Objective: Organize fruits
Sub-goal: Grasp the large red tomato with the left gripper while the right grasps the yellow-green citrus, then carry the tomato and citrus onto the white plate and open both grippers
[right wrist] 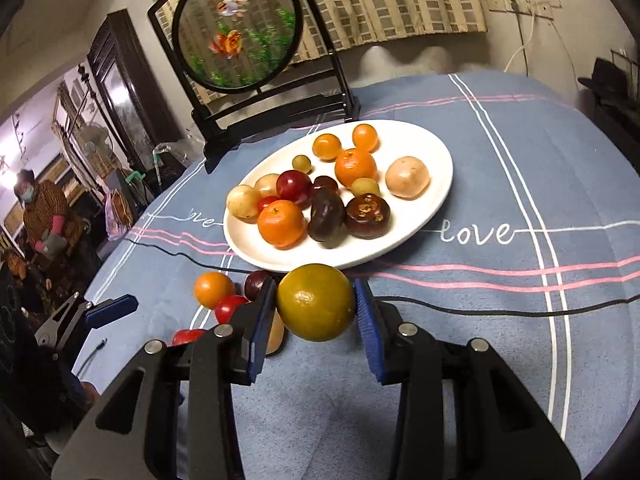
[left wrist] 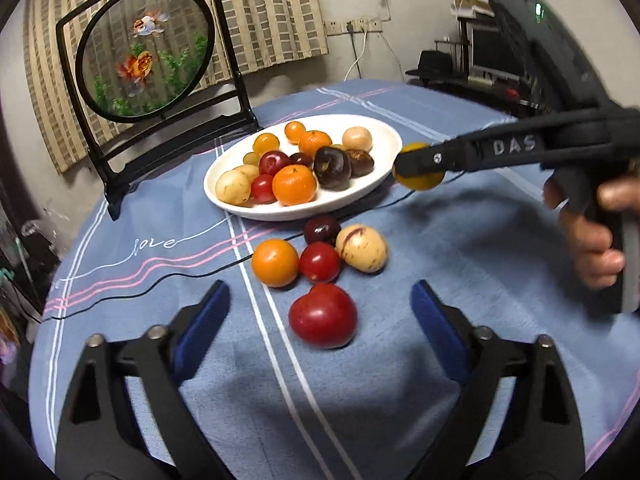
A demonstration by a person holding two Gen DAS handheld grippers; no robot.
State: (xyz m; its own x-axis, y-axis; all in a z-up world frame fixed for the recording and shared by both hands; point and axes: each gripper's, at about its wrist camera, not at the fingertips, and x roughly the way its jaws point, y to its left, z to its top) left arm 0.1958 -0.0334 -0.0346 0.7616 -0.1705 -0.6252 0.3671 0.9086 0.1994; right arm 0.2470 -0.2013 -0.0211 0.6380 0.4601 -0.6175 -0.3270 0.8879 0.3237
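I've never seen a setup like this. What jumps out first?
A white plate heaped with fruit sits mid-table on the blue cloth. Nearest in the right wrist view, the right claw pinches a yellow-green citrus just short of the plate. Behind stands a round goldfish screen.

Both grippers are black plastic clamps with triangular cut-outs in their arms and silver rivets behind the fingers. The left gripper [left wrist: 320, 308] and right gripper [right wrist: 316, 320] carry blue ribbed pads [left wrist: 204, 316] inside each finger; white letters "DAS" mark one arm.
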